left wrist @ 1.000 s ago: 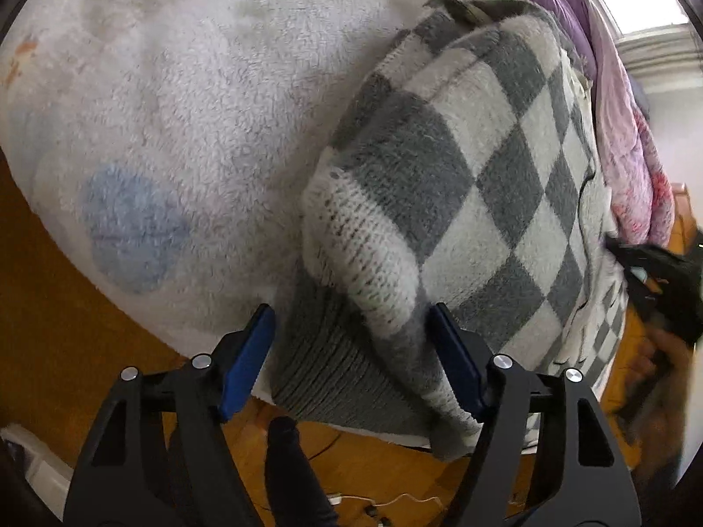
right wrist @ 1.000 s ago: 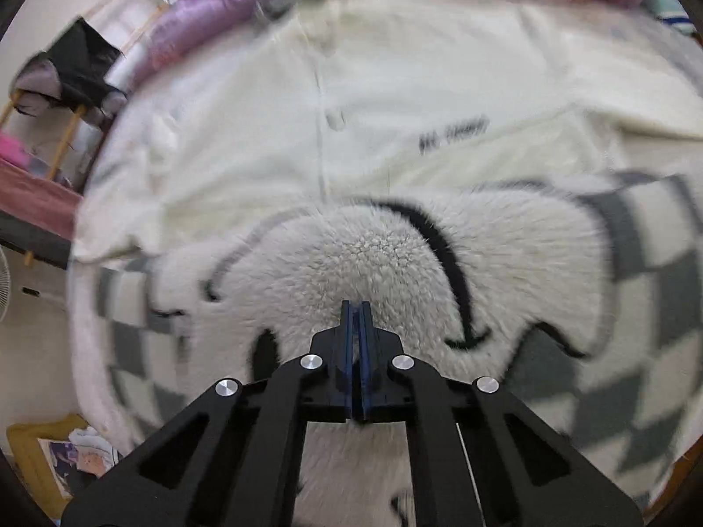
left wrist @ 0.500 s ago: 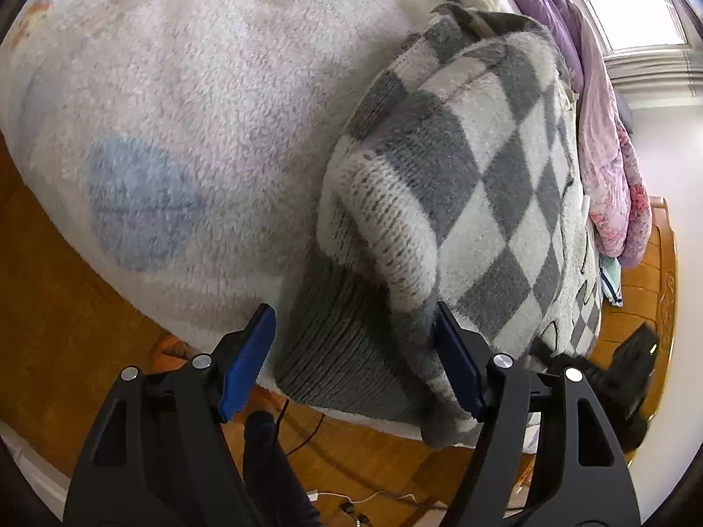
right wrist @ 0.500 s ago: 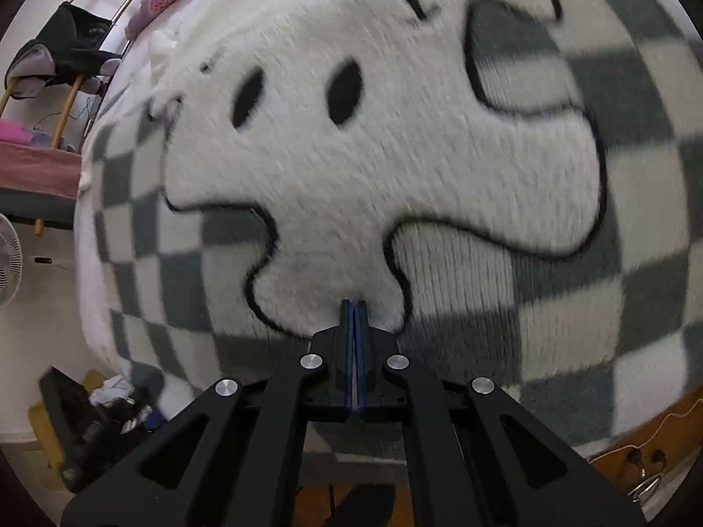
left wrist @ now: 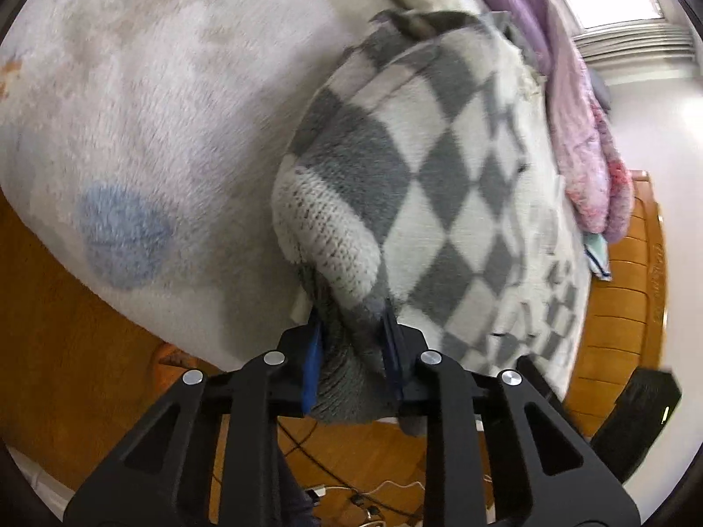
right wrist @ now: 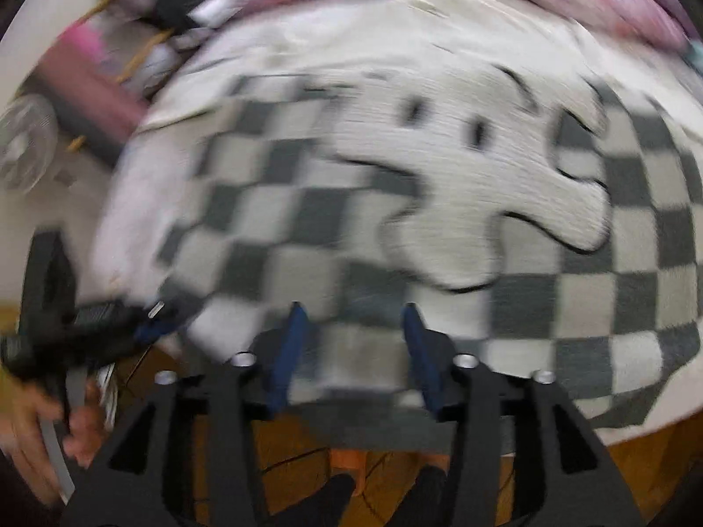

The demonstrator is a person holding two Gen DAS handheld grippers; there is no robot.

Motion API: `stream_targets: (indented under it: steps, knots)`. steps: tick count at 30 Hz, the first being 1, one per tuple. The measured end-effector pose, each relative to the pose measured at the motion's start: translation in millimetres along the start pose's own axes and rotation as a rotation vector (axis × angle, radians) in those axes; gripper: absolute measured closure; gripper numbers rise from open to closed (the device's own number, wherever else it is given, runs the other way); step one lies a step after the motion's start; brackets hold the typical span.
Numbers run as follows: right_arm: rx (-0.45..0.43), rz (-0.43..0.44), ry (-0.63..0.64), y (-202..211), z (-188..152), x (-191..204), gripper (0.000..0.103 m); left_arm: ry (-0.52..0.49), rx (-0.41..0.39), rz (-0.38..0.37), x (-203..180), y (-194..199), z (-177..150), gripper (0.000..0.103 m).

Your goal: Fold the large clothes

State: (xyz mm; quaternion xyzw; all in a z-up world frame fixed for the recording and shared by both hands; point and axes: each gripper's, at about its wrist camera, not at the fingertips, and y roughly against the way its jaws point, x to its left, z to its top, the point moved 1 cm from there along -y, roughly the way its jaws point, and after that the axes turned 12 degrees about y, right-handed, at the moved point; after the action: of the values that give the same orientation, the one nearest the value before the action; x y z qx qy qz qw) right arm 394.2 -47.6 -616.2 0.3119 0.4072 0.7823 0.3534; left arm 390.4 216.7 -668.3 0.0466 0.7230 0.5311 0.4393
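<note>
Sweater (left wrist: 439,167): grey-and-white checked knit, lying on a pale fleece blanket (left wrist: 167,88) that covers the bed; in the left wrist view it runs from the gripper at 6 o'clock up toward 1 o'clock.
Sweater hem: grey ribbed band (left wrist: 347,377), bunched and hanging over the bed's edge above the wooden floor (left wrist: 52,351).
Left gripper (left wrist: 351,351): blue pads pressed in on the ribbed hem and the folded corner above it; cloth fills the gap between the fingers.
Right gripper (right wrist: 353,351): fingers spread apart, with the sweater's lower edge just beyond the tips; contact cannot be judged through the motion blur.
Sweater front, right wrist view: white fleecy cartoon patch (right wrist: 474,184) outlined in black, at 1 o'clock from the right gripper.
Left gripper, right wrist view: black body at 9 o'clock, at the sweater's edge, with the person's hand (right wrist: 35,421) below it.
Background: purple and pink bedding (left wrist: 584,131) at 2 o'clock in the left wrist view.
</note>
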Motion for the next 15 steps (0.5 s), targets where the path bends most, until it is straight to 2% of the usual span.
stream_targets:
  steps: [5,9,11,15]
  knots:
    - [-0.120,0.015,0.228,11,-6,68,0.023,-0.020,0.047,-0.058,-23,18,3,0.081]
    - [-0.137,0.022,0.293,-6,-9,91,0.022,-0.019,0.082,-0.095,-30,29,6,0.081]
    - [-0.126,-0.011,0.313,-19,-9,93,0.022,-0.020,0.090,-0.102,-33,31,6,0.081]
    - [-0.151,-0.029,0.279,-37,-1,97,0.022,-0.024,0.106,-0.104,-42,30,5,0.081]
